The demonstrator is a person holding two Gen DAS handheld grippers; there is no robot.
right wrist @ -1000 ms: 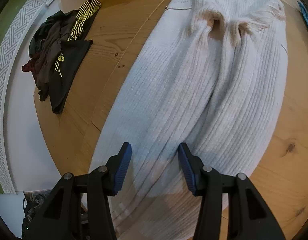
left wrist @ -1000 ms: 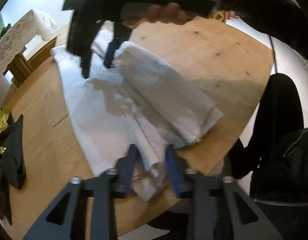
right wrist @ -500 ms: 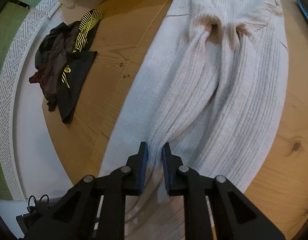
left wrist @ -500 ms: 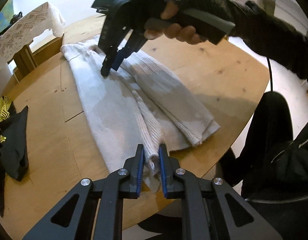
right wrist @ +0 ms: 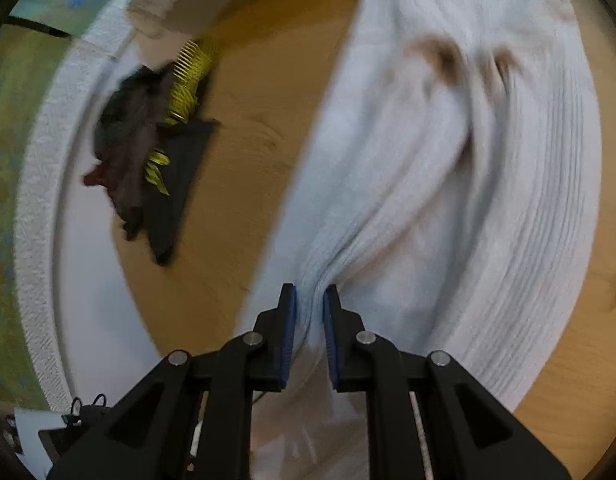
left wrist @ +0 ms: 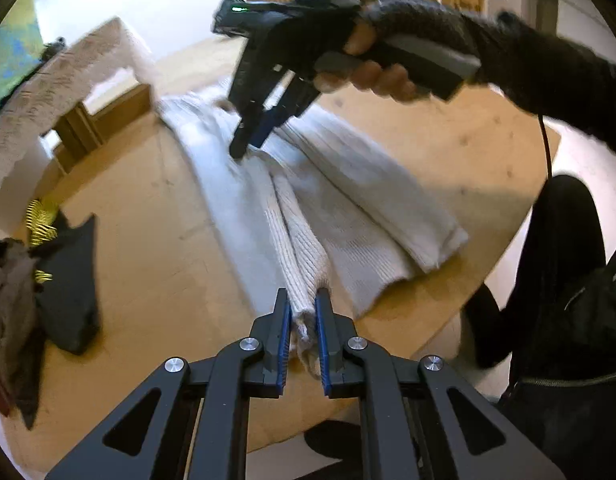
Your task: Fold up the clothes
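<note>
Progress is judged early: the white ribbed garment (left wrist: 348, 208) lies lengthwise on the round wooden table (left wrist: 155, 248), one long side already turned over onto the middle, while the crosswise folds and the dark clothes (right wrist: 147, 152) heaped near the table's edge remain. The left tool (left wrist: 303, 320) is clamped on a bunched ridge of knit at the near end, and the right tool (right wrist: 308, 312) pinches a gathered pleat at the far end. Against the earlier frames, both sets of jaws have just been closing onto the fabric, the right from wide open.
</note>
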